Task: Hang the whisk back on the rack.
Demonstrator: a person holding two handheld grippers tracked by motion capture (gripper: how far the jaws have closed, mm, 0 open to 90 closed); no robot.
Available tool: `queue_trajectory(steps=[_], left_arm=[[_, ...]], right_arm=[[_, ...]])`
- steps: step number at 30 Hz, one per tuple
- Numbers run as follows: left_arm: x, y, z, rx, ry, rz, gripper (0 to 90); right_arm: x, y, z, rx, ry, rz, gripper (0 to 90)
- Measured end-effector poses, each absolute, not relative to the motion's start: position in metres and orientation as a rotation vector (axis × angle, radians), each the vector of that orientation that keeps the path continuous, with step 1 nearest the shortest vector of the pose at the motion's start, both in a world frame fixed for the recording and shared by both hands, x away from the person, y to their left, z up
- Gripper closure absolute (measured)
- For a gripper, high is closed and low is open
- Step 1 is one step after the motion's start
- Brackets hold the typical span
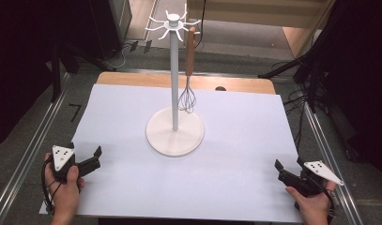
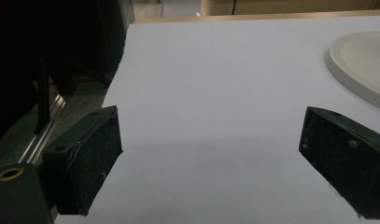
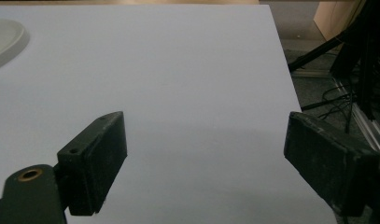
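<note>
White tabletop (image 1: 235,154): whisk (image 1: 189,70) hangs vertical, wires down; both claws gape empty.

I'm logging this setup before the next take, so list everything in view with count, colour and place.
Whisk: one, wooden handle and dark wire head, hanging from the stand's hooks.
Hook stand: one, white, round base mid-table, pole with hooks on top.
Sheet: one, pale white, covering the table.
Table: one, wood, far edge showing past the sheet.
Left gripper: one, black, near left corner, jaws open, nothing between them.
Right gripper: one, black, near right corner, jaws open, nothing between them.
</note>
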State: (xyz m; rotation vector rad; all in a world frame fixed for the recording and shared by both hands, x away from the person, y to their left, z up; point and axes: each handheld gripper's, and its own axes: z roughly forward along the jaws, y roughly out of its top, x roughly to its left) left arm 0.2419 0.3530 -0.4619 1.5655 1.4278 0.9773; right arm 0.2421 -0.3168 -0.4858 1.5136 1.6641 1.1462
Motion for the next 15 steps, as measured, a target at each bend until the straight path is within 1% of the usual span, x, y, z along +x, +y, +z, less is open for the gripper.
queue_trajectory(steps=[4,7,10,15], left_arm=[[0.2415,0.3529,-0.4618,1.566,1.425,0.981,6.5],[0.2415,0.3527,-0.4619,1.566,1.424,0.982,6.5],[0.2414,0.3525,-0.4618,1.567,1.424,0.982,6.5],[0.2415,0.3526,-0.4618,1.568,1.424,0.981,6.5]], right_arm=[[0.2403,-0.3105,-0.4858,1.473,1.658,1.079,12.7],[0.2392,-0.3118,-0.4857,1.490,1.635,1.092,10.9],[0.2396,-0.3164,-0.4861,1.535,1.605,1.117,13.5],[0.2405,-0.3161,-0.4863,1.536,1.617,1.110,13.3]])
